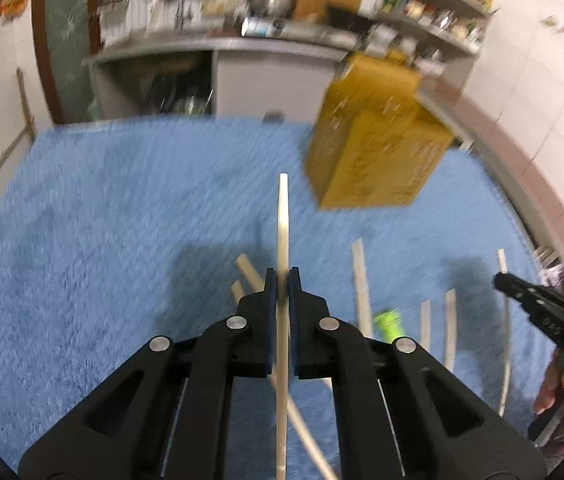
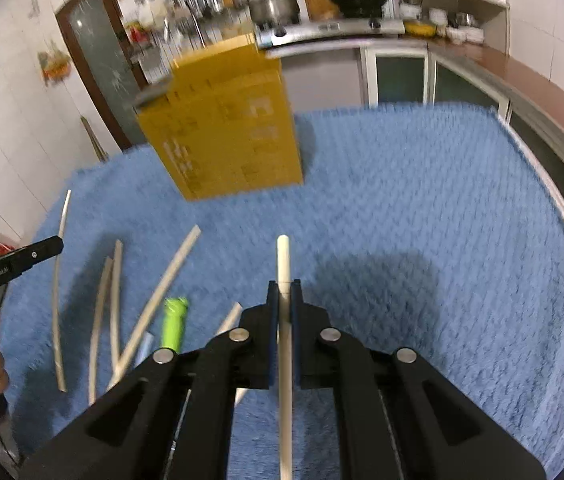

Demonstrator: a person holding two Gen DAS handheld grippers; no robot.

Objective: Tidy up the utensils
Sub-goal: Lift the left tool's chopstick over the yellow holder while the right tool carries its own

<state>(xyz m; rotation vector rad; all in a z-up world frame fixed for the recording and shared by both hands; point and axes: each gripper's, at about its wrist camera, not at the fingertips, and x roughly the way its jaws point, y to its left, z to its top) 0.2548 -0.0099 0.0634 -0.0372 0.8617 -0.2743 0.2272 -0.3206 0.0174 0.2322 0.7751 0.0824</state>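
one chopstick is pinched by the left gripper fingers, another chopstick by the right gripper, both above the blue mat; they should be carried level to the yellow box, and the loose sticks kept undisturbed

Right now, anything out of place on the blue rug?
Yes: pale wooden chopsticks lie scattered at crossing angles on the fuzzy blue rug, and a small bright green bottle lies tipped on its side among them. The yellow cardboard box stands upright.
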